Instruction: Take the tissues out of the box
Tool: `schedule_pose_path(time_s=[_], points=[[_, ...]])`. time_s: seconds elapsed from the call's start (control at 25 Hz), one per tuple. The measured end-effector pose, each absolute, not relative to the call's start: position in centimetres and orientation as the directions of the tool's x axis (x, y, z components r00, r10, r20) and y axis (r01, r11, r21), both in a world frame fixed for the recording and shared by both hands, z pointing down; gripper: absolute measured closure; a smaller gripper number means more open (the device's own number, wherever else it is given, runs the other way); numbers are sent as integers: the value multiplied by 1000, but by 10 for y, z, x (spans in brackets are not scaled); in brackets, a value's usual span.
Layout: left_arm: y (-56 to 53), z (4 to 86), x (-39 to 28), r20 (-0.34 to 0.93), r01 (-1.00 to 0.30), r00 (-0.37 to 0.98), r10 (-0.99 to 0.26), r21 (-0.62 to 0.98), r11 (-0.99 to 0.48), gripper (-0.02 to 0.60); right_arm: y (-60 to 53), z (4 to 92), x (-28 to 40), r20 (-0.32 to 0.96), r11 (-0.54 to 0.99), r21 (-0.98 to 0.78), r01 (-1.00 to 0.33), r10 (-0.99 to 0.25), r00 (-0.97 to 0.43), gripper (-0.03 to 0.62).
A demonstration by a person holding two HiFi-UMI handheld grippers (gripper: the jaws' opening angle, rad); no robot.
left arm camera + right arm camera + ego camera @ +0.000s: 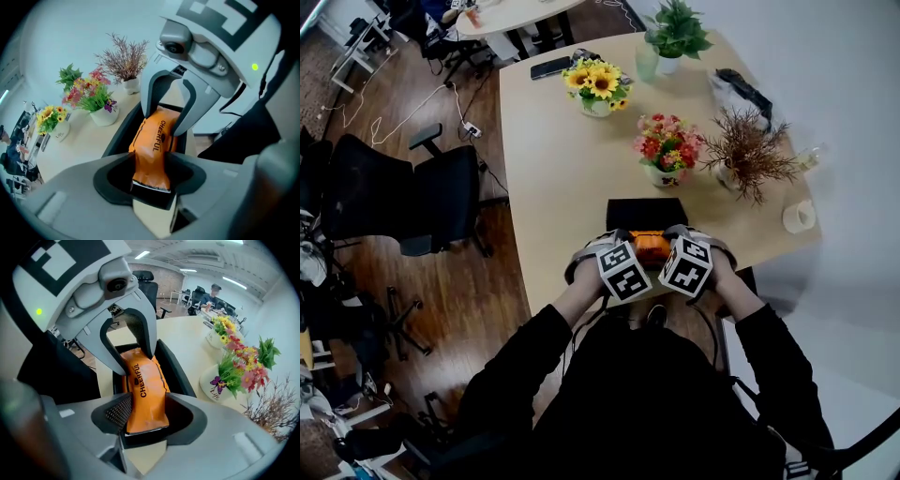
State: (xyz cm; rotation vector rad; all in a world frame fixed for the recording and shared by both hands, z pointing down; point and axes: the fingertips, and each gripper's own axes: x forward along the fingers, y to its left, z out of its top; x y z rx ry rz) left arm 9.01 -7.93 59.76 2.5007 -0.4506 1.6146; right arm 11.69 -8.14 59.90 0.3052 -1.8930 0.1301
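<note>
"CHEERFUL": dark capitals beside small logo, running lengthwise on orange tissue pack (143,390).

A glossy orange tissue pack (152,145), printed CHEERFUL in dark letters and slightly crumpled, sits in the open black box (647,211) near the front edge of the bench (553,187), its near end raised over the box's wall.

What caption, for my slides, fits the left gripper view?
Left gripper grips the near end of an orange tissue pack in a black box; right gripper pinches the far end.
</note>
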Motion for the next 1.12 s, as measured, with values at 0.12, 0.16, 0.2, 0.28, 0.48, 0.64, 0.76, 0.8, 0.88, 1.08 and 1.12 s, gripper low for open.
schedule_pose_path(time_s=[0.12,0.16,0.2,0.28,0.48,0.64,0.76,0.8,0.88,1.08,1.12], points=[[-77,576,90,883,-344,404,-238,-95,-934,405,-80,576,118,920,956,121,-267,-209,-332,376],[-76,570,89,876,-348,404,-263,-118,-930,407,-79,568,118,913,954,143,-263,-230,-338,378],[-75,563,87,869,-352,402,-288,-144,-925,407,-78,560,118,906,952,164,-260,-249,-343,379],[-71,550,84,853,-359,404,-331,-186,-915,408,-74,545,117,891,946,199,-254,-283,-356,381],[-57,519,84,817,-380,408,-408,-255,-889,411,-59,514,118,852,930,274,-244,-352,-387,384],[-43,501,82,805,-382,389,-449,-302,-873,411,-45,496,116,826,915,326,-238,-398,-400,387],[-34,490,81,790,-383,377,-484,-343,-858,411,-37,485,115,803,901,361,-241,-432,-410,388],[-32,486,81,783,-386,375,-497,-356,-851,411,-35,481,115,795,896,372,-243,-442,-415,388],[-28,479,80,770,-394,371,-519,-376,-839,413,-32,475,114,781,888,390,-245,-460,-423,390],[-27,468,80,748,-409,368,-552,-404,-819,416,-31,463,115,760,872,428,-236,-489,-429,391],[-29,465,80,745,-406,367,-557,-410,-817,416,-32,461,115,756,869,433,-237,-494,-430,393]])
